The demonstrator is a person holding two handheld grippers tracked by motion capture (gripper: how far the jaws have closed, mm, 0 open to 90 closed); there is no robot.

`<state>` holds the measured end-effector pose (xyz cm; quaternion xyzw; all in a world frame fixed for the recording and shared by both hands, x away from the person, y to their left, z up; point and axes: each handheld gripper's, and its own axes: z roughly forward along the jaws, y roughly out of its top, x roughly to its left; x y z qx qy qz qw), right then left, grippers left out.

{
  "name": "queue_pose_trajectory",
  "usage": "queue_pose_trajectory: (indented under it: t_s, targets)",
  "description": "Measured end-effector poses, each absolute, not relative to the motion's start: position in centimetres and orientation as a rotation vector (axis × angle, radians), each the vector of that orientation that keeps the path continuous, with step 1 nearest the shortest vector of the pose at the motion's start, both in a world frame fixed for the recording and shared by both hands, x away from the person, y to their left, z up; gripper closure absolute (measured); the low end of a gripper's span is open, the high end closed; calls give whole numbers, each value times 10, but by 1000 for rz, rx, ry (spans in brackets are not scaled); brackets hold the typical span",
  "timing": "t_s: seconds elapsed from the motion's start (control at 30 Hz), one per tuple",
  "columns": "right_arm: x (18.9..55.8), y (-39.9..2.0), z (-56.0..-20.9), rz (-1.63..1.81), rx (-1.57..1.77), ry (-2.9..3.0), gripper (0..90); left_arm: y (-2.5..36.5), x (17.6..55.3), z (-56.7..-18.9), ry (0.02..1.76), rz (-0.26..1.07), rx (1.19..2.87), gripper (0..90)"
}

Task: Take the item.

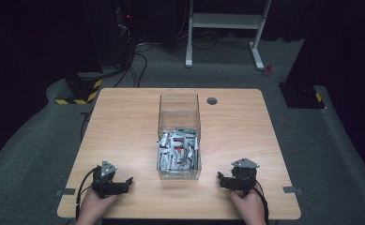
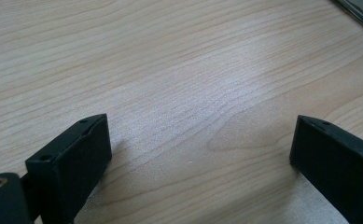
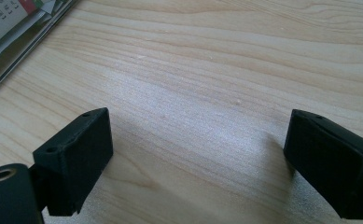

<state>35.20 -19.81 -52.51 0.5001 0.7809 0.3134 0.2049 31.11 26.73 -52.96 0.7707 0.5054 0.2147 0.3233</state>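
Grippers rest low in the frame, left gripper (image 1: 124, 182) and right gripper (image 1: 223, 180) both spread wide and empty, flanking the clear box (image 1: 179, 117) of packets (image 1: 178, 151) at centre, apparently ready to reach in.

This looks like a lab or recording studio rather than a home; the wooden counter (image 1: 124, 117) stands alone on grey carpet (image 1: 30, 154), ringed by black curtains (image 1: 30, 37); yellow-and-black hazard tape marks a stand's base (image 1: 79, 93); cables (image 1: 140, 65) trail across the floor toward dark equipment; a white metal frame (image 1: 224, 21) stands behind; tape marks (image 1: 289, 190) flag the carpet.
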Motion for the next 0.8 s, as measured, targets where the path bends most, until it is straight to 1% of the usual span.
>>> queue_pose_trajectory:
  t_s: [0.6,0.8]
  targets:
    - [352,-198,-525,873,1393,2178,78,268,311,-529,1323,558,2034,56]
    - [352,-198,-525,874,1394,2178,78,270,312,-527,1327,527,2038,64]
